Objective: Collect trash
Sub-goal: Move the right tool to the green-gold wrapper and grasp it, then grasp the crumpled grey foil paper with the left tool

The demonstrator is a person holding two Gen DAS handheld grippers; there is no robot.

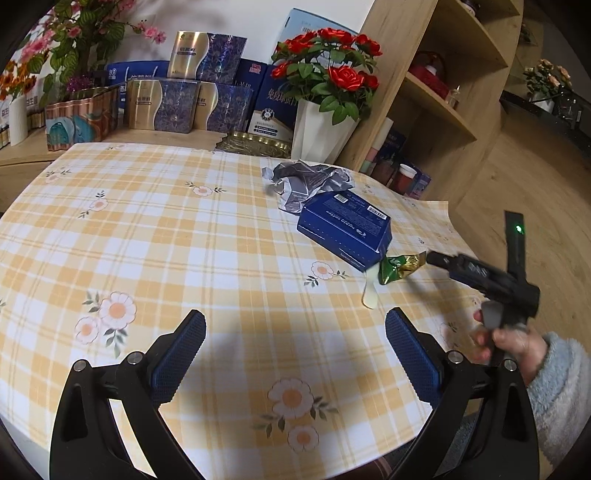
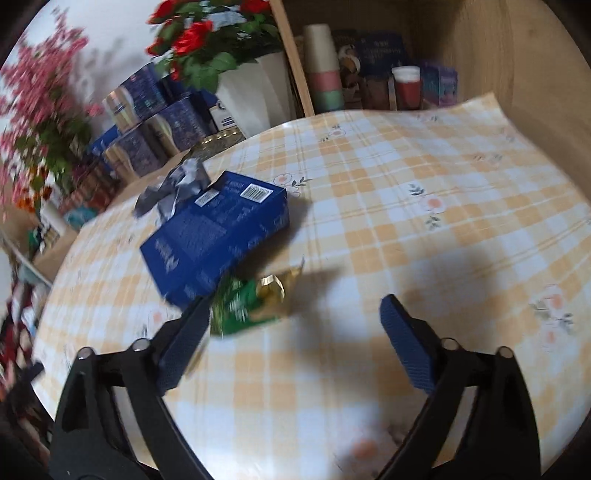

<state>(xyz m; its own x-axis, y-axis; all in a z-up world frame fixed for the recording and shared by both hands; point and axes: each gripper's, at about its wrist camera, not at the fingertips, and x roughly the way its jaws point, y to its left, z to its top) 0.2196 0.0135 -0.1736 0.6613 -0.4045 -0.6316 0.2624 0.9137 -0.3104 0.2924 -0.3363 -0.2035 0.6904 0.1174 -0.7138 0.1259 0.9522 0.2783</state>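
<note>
On the yellow checked tablecloth (image 1: pixel 184 240) lie a blue carton (image 1: pixel 343 227) (image 2: pixel 218 236), a crumpled silver wrapper (image 1: pixel 306 181) (image 2: pixel 173 188) behind it, a green and gold wrapper (image 1: pixel 400 267) (image 2: pixel 247 302) at its near corner, and a pale flat stick (image 1: pixel 370 291). My left gripper (image 1: pixel 294 316) hangs open over bare cloth, short of the trash. My right gripper (image 2: pixel 294 303) (image 1: pixel 436 258) is open too. Its left finger (image 2: pixel 184 343) is right beside the green wrapper, and nothing is pressed between the pads. A hand in a grey fleece sleeve (image 1: pixel 561 387) holds it.
A white vase of red roses (image 1: pixel 325 125) and a gold tray (image 1: pixel 255 144) stand at the table's far edge. Stacked gift boxes (image 1: pixel 184 103) and pink flowers (image 1: pixel 81 33) line the back. A wooden shelf (image 1: pixel 436 92) with cups and jars rises at the right.
</note>
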